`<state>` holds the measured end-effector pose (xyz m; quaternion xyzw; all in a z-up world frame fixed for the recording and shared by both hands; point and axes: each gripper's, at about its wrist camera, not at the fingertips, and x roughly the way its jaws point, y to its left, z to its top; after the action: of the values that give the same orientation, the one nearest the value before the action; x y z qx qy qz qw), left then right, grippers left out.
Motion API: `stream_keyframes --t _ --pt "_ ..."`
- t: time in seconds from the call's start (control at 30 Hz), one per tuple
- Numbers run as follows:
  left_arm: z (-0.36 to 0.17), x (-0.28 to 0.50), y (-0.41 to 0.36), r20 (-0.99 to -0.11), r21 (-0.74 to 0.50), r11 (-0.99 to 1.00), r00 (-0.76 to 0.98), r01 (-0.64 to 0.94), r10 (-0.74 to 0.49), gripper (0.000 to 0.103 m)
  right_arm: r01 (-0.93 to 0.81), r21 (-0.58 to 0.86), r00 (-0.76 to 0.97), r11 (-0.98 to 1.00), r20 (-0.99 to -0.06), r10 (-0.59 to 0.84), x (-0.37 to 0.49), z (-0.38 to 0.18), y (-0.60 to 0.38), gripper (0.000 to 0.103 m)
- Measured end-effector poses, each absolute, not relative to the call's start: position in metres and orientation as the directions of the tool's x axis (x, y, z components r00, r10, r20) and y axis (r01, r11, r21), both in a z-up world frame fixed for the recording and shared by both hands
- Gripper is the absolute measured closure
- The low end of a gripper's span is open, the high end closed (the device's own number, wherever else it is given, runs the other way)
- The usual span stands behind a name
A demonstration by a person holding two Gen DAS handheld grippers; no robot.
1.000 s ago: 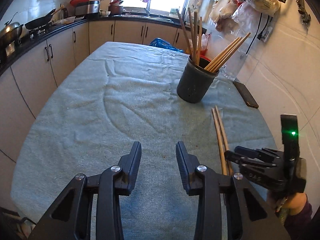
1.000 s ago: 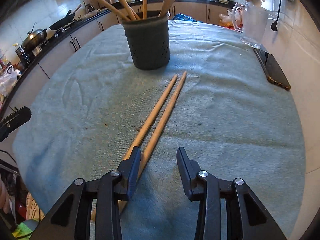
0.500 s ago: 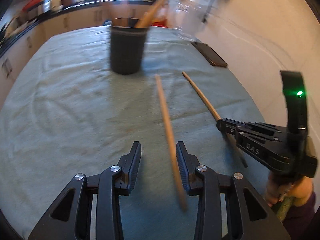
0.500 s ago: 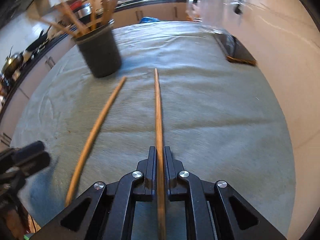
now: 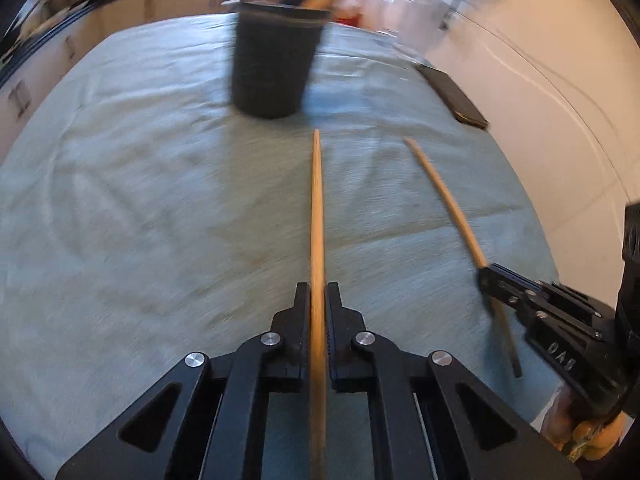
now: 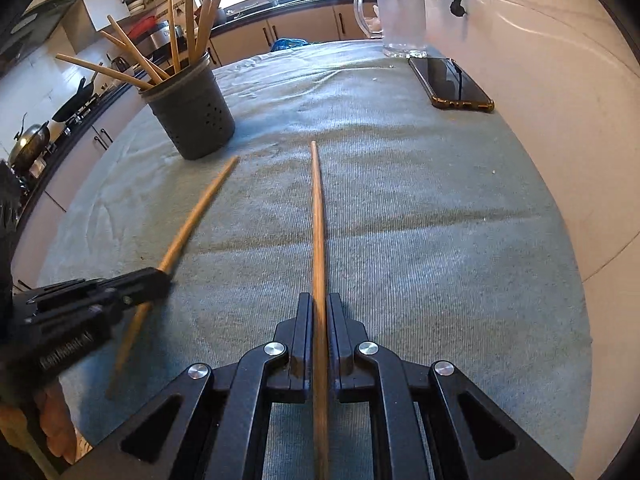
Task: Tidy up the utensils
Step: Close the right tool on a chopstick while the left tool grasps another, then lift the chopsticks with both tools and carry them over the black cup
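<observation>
A kitchen table under a pale blue-green cloth [image 6: 420, 208] fills both views, with counters and cabinets behind it and a white wall along its right side.

Farthest left, ahead of both grippers, stands the dark utensil holder [image 6: 192, 116], already bristling with wooden chopsticks. The left wrist view is smeared by motion, so its details there are hard to read.

The left gripper [image 5: 319, 300] has just been closing and now pinches the left chopstick [image 5: 317, 208] between its pads. That stick runs straight out ahead of the fingers, its far tip stopping just short of the holder's base, and its near end passes back under the gripper body.

To the right of it, the right gripper [image 6: 319, 304] is likewise clamped on the right chopstick [image 6: 318, 216], which points straight forward from the fingers toward the open cloth beside the holder. From the right wrist view the left gripper shows low on the left, its stick angling up toward the holder.

Ahead and to the right of the right gripper lie a dark phone [image 6: 450, 84] in an amber case, and beyond it a clear glass mug [image 6: 394, 16].
</observation>
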<state>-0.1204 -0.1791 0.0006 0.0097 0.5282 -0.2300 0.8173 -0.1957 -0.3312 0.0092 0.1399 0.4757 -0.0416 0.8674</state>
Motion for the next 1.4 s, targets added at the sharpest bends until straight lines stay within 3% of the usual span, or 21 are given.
stream_keyframes --t 0.17,0.23,0.3,0.37,0.57,0.87,0.93,1.0,1.03,1.07,1.23,1.4 --pt "0.005 -0.134 -0.151 -0.872 -0.281 0.894 0.296 0.35 -0.39 0.096 0.203 0.205 0.512 0.958 -0.856 0.074 -0.212 0.008 -0.328 0.095" --pt "0.015 -0.135 -0.147 -0.855 -0.311 0.879 0.297 0.363 -0.425 0.09 0.19 0.201 0.499 0.961 -0.863 0.082 -0.215 0.009 -0.327 0.093" --pt "0.021 -0.128 -0.144 -0.848 -0.311 0.877 0.31 0.367 -0.431 0.068 0.179 0.214 0.49 0.96 -0.866 0.101 -0.213 0.011 -0.328 0.081" --pt "0.022 -0.118 -0.15 -0.849 -0.288 0.887 0.331 0.361 -0.411 0.067 0.188 0.215 0.488 0.958 -0.868 0.099 -0.207 0.011 -0.333 0.076" --pt "0.009 -0.078 -0.172 -0.872 -0.268 0.89 0.301 0.37 -0.387 0.067 0.169 0.161 0.482 0.972 -0.874 0.061 -0.17 0.012 -0.335 0.076" --pt "0.003 -0.037 -0.193 -0.867 -0.274 0.895 0.311 0.353 -0.388 0.069 0.165 0.083 0.474 0.983 -0.881 -0.005 -0.097 0.008 -0.34 0.078" --pt "0.003 -0.035 -0.197 -0.868 -0.261 0.894 0.317 0.364 -0.382 0.069 0.171 0.069 0.47 0.983 -0.882 -0.019 -0.087 0.008 -0.341 0.081" --pt "0.002 -0.036 -0.199 -0.864 -0.258 0.892 0.325 0.37 -0.384 0.069 0.179 0.058 0.471 0.982 -0.882 -0.034 -0.083 0.009 -0.341 0.093" --pt "0.002 -0.038 -0.2 -0.86 -0.249 0.891 0.335 0.38 -0.384 0.072 0.183 0.052 0.474 0.982 -0.88 -0.042 -0.082 0.009 -0.342 0.096" --pt "0.001 -0.038 -0.202 -0.862 -0.239 0.89 0.338 0.388 -0.379 0.099 0.184 0.056 0.48 0.981 -0.877 -0.04 -0.082 0.009 -0.343 0.096" --pt "0.015 -0.042 -0.188 -0.841 -0.27 0.89 0.361 0.366 -0.404 0.098 0.207 0.117 0.517 0.971 -0.856 -0.007 -0.088 0.022 -0.354 0.097" --pt "0.07 -0.067 -0.161 -0.762 -0.282 0.877 0.465 0.389 -0.451 0.098 0.184 0.18 0.622 0.966 -0.782 0.027 -0.116 0.068 -0.354 0.097"
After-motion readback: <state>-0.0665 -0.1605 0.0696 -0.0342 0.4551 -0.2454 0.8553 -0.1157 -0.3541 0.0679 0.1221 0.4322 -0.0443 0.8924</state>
